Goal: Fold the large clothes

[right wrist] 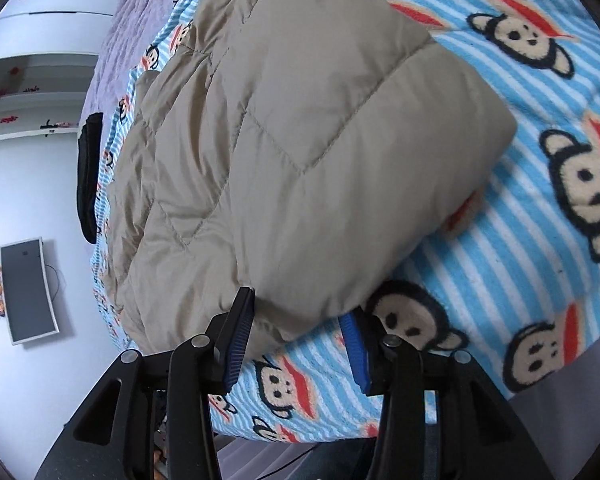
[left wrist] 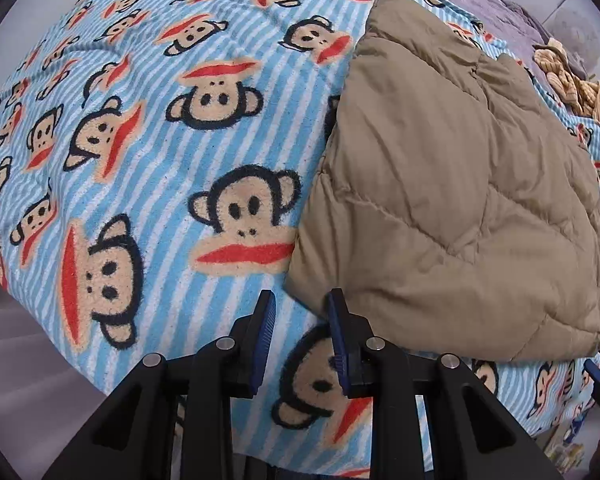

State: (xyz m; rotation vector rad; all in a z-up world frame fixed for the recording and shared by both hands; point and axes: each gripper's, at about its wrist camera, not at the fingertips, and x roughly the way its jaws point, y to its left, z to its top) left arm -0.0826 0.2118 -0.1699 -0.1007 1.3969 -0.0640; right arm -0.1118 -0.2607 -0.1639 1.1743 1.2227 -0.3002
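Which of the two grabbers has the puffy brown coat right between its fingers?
The right gripper: the quilted tan coat bulges between its open jaws. The left gripper has only monkey blanket between its fingers.

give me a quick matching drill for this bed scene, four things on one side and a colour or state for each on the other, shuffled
Things:
1. quilted jacket
2. monkey blanket
3. left gripper
4. corduroy garment

Colour or state:
A. blue and white stripes
B. yellowish tan, crumpled at the far end of the bed
C. khaki, folded into a thick bundle
D. jaws apart over the blanket, nothing between them

Pairs: 1-C, 2-A, 3-D, 4-B
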